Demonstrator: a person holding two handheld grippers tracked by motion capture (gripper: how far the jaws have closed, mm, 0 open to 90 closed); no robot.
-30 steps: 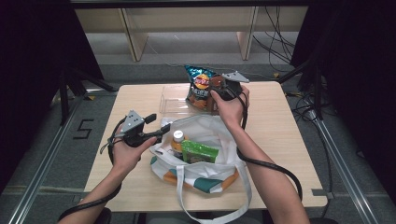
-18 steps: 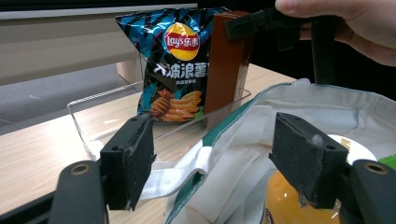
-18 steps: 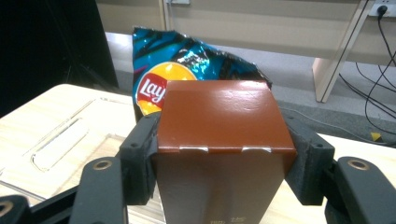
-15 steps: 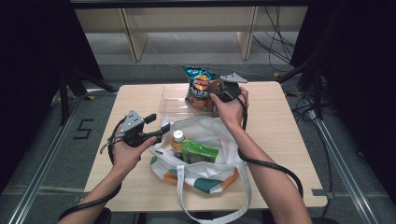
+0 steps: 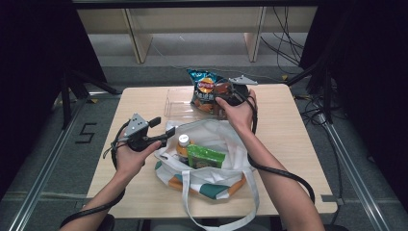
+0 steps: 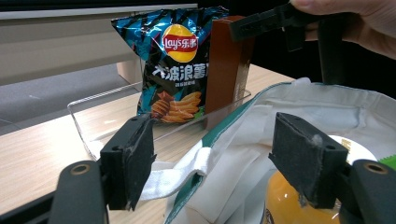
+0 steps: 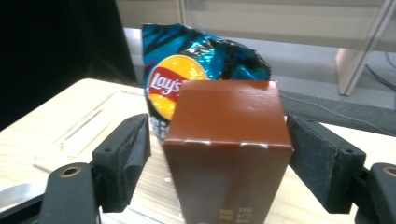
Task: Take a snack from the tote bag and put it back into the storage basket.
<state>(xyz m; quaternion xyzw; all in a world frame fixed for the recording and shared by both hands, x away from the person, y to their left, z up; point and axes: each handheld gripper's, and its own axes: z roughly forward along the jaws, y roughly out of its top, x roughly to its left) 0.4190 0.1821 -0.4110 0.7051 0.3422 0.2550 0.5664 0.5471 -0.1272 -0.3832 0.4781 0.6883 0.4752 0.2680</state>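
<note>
Brown box (image 7: pixel 227 154), one, between open right tongs (image 7: pixel 218 156).

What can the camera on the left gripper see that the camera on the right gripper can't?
Left gripper view alone: the white bag, its strap between the open left gripper, an orange bottle inside the bag, and a hand.
Right gripper view alone: the top face of the brown box, standing between the open right gripper; whether the pads touch it is unclear.
Both: the chip bag, the brown box, the clear tray and the table.
</note>
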